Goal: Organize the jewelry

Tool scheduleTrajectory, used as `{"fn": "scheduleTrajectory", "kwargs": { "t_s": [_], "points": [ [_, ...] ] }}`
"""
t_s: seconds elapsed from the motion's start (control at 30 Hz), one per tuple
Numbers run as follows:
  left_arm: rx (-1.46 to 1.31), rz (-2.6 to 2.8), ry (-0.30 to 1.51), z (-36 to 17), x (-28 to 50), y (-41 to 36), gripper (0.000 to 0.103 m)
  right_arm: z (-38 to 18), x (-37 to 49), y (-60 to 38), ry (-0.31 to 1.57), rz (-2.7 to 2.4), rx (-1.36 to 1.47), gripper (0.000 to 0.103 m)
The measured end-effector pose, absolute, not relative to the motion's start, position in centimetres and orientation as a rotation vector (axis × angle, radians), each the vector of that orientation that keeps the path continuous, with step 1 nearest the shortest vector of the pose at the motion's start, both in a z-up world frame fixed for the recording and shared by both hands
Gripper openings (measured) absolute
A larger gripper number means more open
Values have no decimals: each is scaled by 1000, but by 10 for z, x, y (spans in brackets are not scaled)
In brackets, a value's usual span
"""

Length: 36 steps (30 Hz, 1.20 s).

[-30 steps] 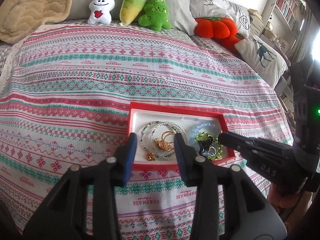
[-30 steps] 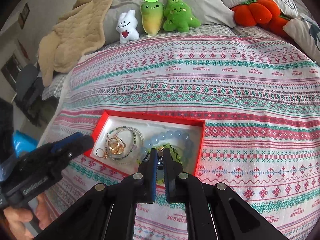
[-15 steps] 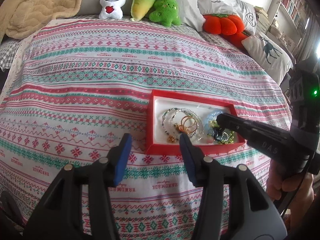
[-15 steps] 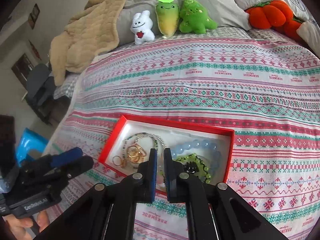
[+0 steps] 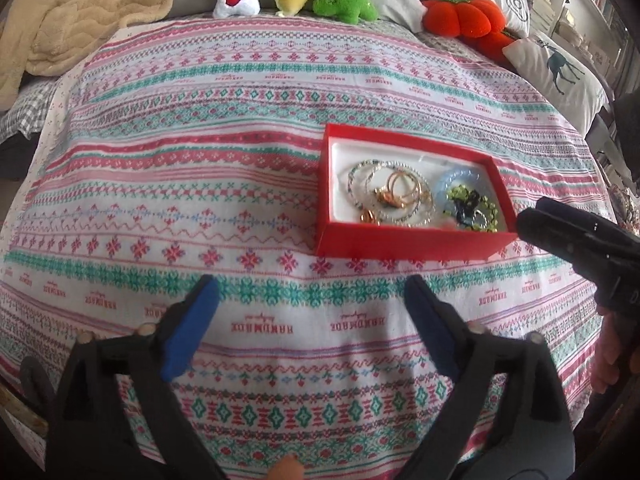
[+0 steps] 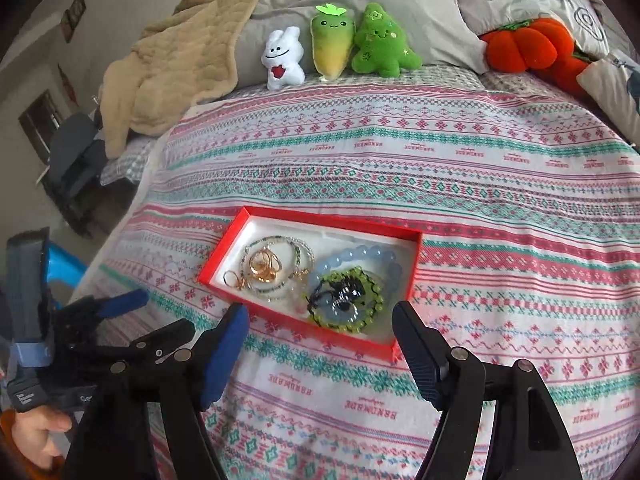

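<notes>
Red tray [image 5: 408, 246] on the patterned bedspread [image 5: 200, 184], long axis running left to right, holding beaded bracelets [image 5: 372, 184], gold rings [image 5: 400, 192], a pale blue bracelet [image 5: 460, 180] and a green-and-black piece [image 5: 474, 206]. The tray lies at about 1 o'clock from the left gripper [image 5: 310, 312] and 12 o'clock, just ahead, from the right gripper [image 6: 320, 340], the nearer one. Both pairs of jaws have just been opening and stand apart, nothing between them. Individual pieces overlap and are hard to separate; the tray's near wall hides its near floor.
</notes>
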<state>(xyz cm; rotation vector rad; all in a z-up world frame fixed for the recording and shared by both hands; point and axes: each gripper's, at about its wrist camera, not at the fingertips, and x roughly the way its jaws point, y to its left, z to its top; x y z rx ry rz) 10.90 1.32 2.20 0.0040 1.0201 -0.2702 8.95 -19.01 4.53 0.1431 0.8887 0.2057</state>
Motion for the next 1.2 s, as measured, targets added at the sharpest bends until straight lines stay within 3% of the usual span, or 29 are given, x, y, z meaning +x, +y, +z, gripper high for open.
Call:
{"fn": "scheduleTrajectory", "kwargs": {
  "t_s": [0.4,1.2],
  "points": [
    [54,-198,1058,14,67,18,103,40,42,-189,995,67,96,90],
    [93,-136,1033,13,46,7,103,24,15,-180,1027,-34,35,91]
  ]
}}
